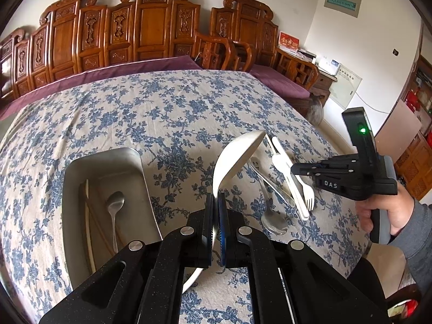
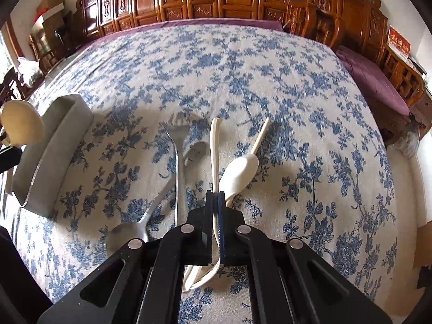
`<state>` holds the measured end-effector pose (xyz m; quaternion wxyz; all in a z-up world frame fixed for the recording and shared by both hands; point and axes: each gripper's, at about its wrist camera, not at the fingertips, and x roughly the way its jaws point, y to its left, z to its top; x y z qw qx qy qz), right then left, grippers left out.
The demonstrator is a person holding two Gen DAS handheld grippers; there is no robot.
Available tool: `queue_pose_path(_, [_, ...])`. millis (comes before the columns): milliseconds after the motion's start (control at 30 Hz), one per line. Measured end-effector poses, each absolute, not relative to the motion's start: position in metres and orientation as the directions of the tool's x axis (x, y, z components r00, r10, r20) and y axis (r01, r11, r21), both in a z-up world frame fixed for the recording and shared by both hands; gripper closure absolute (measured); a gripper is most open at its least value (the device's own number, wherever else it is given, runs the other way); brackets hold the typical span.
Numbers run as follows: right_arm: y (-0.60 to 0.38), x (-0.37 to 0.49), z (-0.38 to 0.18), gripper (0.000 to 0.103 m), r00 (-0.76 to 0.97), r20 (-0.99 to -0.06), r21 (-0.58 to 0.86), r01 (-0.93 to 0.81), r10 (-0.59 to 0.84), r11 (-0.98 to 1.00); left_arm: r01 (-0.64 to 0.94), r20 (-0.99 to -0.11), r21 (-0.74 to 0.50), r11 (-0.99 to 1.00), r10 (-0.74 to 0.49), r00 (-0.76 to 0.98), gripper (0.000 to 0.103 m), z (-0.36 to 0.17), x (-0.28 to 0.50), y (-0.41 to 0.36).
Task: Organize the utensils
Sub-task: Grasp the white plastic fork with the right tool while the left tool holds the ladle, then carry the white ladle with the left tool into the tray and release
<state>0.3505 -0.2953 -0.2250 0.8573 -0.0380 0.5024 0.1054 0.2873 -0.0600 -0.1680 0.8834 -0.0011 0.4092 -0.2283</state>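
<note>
My left gripper (image 1: pixel 215 199) is shut on a large white ladle-like spoon (image 1: pixel 237 156), held up just right of the steel tray (image 1: pixel 108 159). The tray holds a metal spoon (image 1: pixel 114 205) and chopsticks (image 1: pixel 90 221). My right gripper (image 2: pixel 215 197) is shut on a white plastic fork (image 2: pixel 214 148) lying on the floral cloth; it also shows in the left wrist view (image 1: pixel 294 168) over the loose utensils. Beside the fork lie a white spoon (image 2: pixel 241 171), a metal fork (image 2: pixel 176 167) and a metal spoon (image 2: pixel 127 233).
The table is covered by a blue floral cloth (image 2: pixel 243 81). The steel tray (image 2: pixel 51 156) stands at the left in the right wrist view. Carved wooden chairs (image 1: pixel 151 24) with purple cushions line the far edge.
</note>
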Motion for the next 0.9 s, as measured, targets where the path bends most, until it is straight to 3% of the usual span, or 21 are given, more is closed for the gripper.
queue_pose_path(433, [-0.245, 0.339, -0.165, 0.099, 0.554, -0.796, 0.069, -0.318, 0.245, 0.945, 0.295, -0.706, -0.193, 0.936, -0.341, 0.621, 0.1, -0.15, 0.298, -0.008])
queue_pose_path(900, [-0.157, 0.328, -0.155, 0.099, 0.533, -0.754, 0.157, -0.422, 0.384, 0.893, 0.147, -0.778, -0.186, 0.971, -0.237, 0.582, 0.1, -0.187, 0.328, 0.034])
